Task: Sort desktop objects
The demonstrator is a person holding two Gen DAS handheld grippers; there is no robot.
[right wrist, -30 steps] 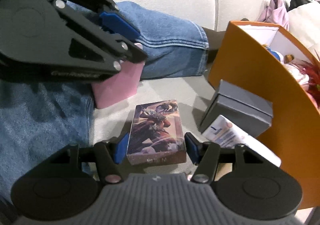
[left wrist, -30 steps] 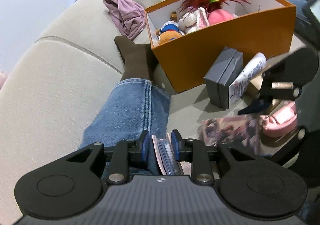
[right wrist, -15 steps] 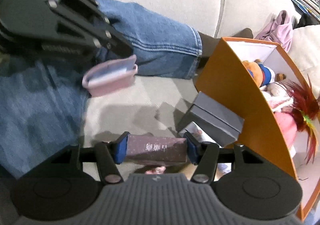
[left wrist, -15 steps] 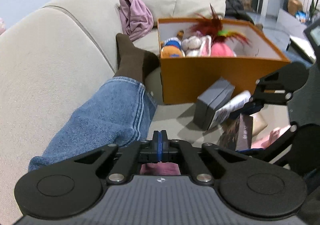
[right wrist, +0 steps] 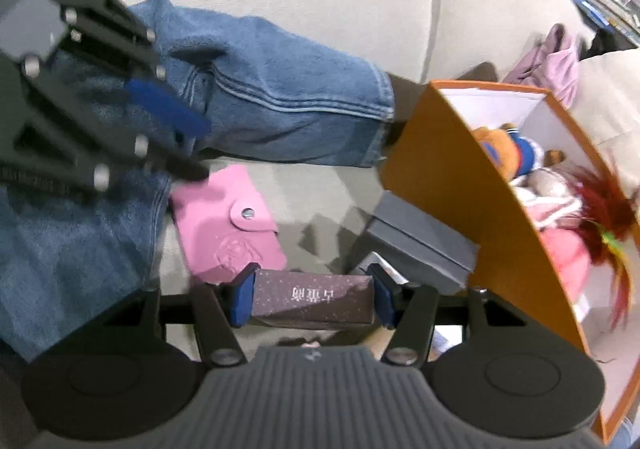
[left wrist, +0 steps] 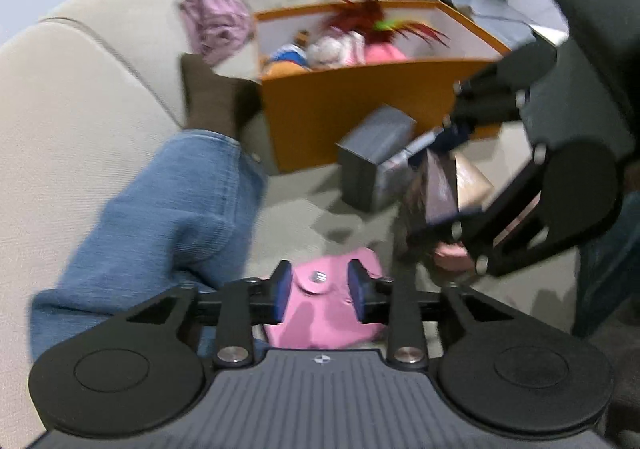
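Note:
A pink snap wallet [left wrist: 320,313] [right wrist: 224,225] lies flat on the beige sofa seat. My left gripper [left wrist: 319,285] [right wrist: 188,145] hovers just over it with its jaws opening. The wallet shows between the fingers, but the pads do not press it. My right gripper [right wrist: 312,289] [left wrist: 448,177] is shut on a dark illustrated card box [right wrist: 312,299] [left wrist: 440,189], held on edge above the seat. The orange storage box [left wrist: 360,101] [right wrist: 460,189] stands behind, with plush toys [right wrist: 516,157] and red feathers in it.
A grey box [left wrist: 372,157] [right wrist: 424,245] and a white tube [left wrist: 412,153] lean against the orange box's front. A person's jeans leg [left wrist: 180,209] and brown sock [left wrist: 208,97] lie along the sofa at left. A mauve cloth [left wrist: 216,21] rests on the backrest.
The left gripper let go of the pink wallet, which dropped flat onto the seat; its jaws shut, then parted again. The right gripper lifted the card box and tipped it on edge.

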